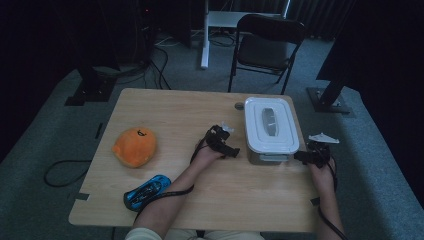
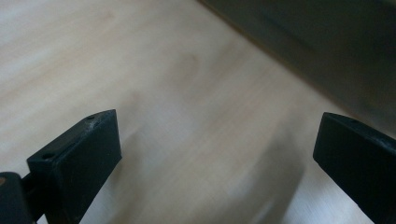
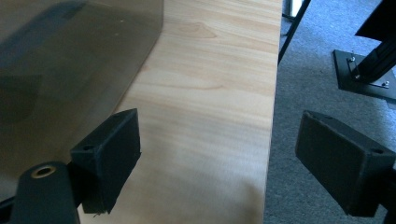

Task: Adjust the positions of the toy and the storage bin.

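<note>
Flanking the grey translucent plastic storage box with its white clip-on lid (image 1: 271, 131), both grippers sit low over the pale wooden table (image 1: 165, 107), and the box is the landmark for all that follows. It stands toward the table's right edge, lid seated on top.

Biggest risk, as I judge it: the box lies close to that right edge, so an uneven push or a one-sided lift could slide or tip it toward the carpet. The right gripper (image 1: 311, 156), just beside the box's near right corner, has its jaws spread wide with nothing between them; in the right gripper view its (image 3: 217, 158) right jaw hangs past the table edge, so a careless closing could catch nothing but air. The left gripper (image 1: 226, 145), just beside the box's left wall, is likewise spread and empty (image 2: 217, 156); its view is blurred, hinting at a fast hand, which could knock the box.

Lesser hazards lie well left of the box: a round orange plush toy (image 1: 134, 146) and a small blue toy car (image 1: 147, 191), near the trailing cable.

No writing or brand is legible anywhere.
</note>
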Available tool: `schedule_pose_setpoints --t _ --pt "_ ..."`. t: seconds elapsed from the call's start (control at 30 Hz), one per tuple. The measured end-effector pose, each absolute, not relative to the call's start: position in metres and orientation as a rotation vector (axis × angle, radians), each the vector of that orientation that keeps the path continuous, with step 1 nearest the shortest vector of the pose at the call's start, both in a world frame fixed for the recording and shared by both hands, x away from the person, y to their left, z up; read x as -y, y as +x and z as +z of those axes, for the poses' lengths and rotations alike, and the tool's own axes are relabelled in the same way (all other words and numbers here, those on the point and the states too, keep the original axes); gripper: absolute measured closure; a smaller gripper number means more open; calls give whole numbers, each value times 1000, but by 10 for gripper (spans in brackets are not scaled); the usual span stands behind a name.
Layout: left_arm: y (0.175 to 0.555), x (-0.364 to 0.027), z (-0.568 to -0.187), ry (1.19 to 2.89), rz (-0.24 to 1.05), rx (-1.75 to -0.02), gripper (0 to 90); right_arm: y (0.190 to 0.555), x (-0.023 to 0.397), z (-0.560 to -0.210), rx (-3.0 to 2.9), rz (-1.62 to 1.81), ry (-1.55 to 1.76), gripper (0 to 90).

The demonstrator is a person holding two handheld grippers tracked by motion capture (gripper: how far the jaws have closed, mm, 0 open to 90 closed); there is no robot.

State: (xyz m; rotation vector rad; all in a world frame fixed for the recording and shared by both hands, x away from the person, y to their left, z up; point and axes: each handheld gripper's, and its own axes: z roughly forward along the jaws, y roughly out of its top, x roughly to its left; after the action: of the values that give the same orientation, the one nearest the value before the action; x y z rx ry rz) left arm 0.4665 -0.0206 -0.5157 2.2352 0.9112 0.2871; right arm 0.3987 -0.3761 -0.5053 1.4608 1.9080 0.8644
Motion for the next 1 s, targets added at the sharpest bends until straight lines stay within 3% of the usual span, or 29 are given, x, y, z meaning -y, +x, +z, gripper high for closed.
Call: schedule_pose_setpoints --t 0.43,1.0 --pt "495 33 -494 2225 343 -920 16 426 374 -510 -1907 915 1512 138" --pt "489 42 -490 2281 371 -868 17 423 363 -509 -1984 988 1448 192"
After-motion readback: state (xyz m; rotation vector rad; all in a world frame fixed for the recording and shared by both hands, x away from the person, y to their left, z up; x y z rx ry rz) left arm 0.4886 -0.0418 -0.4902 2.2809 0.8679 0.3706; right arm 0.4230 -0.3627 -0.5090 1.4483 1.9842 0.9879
